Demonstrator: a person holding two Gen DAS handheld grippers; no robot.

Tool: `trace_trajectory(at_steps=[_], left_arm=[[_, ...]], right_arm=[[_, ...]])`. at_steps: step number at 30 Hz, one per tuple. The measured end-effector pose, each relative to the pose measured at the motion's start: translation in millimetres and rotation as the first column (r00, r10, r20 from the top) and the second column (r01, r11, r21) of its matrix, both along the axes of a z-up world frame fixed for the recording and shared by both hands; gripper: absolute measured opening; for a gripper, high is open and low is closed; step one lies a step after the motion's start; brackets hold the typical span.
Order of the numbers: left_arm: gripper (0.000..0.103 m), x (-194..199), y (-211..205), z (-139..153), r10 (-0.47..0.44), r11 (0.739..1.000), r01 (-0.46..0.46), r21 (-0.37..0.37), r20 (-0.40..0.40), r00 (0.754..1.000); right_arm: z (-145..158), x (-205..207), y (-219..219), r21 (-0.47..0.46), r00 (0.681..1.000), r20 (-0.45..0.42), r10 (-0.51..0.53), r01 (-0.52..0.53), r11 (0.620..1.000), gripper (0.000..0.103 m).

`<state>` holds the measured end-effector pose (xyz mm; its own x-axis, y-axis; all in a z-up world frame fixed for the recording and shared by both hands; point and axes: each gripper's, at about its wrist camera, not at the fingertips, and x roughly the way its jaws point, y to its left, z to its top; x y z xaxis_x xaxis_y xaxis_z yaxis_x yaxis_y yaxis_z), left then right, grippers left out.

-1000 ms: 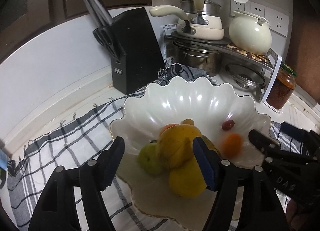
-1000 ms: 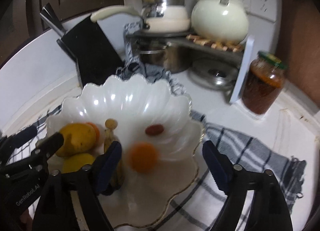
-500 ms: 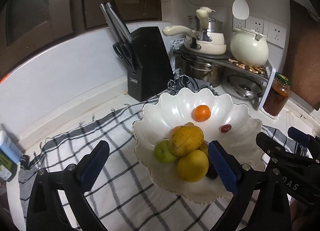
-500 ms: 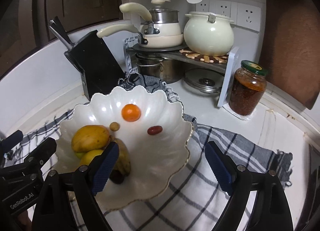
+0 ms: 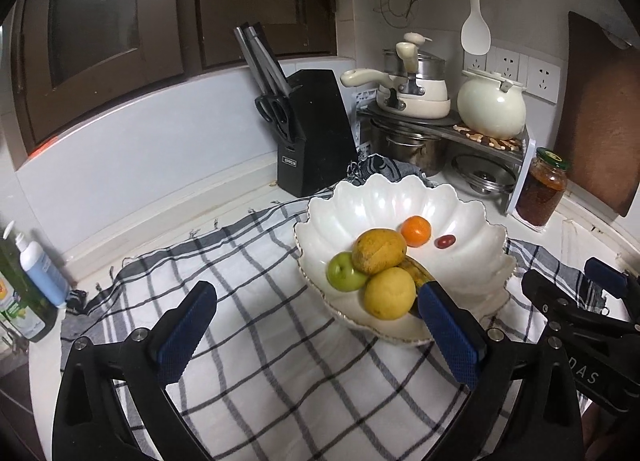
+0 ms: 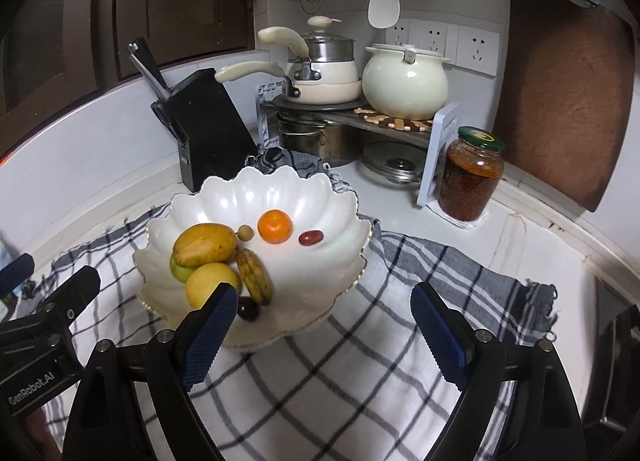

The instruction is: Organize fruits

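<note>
Left wrist view shows the left gripper [image 5: 316,325] held low and level over the checked cloth [image 5: 256,341], its jaws spread wide and holding nothing, with the white bowl [image 5: 472,229] just ahead and to its right. Right wrist view has the right gripper [image 6: 320,325] likewise wide apart and holding nothing above the cloth, the bowl just ahead to its left. Inside lie a mango [image 6: 205,244], orange [image 6: 274,226], banana [image 6: 253,275] and red date [image 6: 311,238]; a jar [image 6: 471,175] stands well beyond.
</note>
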<state>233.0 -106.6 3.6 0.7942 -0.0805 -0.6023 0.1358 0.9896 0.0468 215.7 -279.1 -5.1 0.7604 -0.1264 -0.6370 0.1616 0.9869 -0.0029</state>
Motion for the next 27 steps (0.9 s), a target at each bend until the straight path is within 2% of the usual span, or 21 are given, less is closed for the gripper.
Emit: trace_trajectory(at_steps=[7,27], left_arm=[[0.103,-28,6,7,0.005,1.000,-0.005,-0.002,0.013,1.000],[0.103,-107,18,17,0.037,0.999,-0.037,-0.001,0.041,0.998]], right_arm=[[8,-24,1,0.008,1.000,0.022,-0.019,0.019,1.000,0.089],[20,-102,13,0.014,0.998,0.066,0.008,-0.009,1.000,0.089]])
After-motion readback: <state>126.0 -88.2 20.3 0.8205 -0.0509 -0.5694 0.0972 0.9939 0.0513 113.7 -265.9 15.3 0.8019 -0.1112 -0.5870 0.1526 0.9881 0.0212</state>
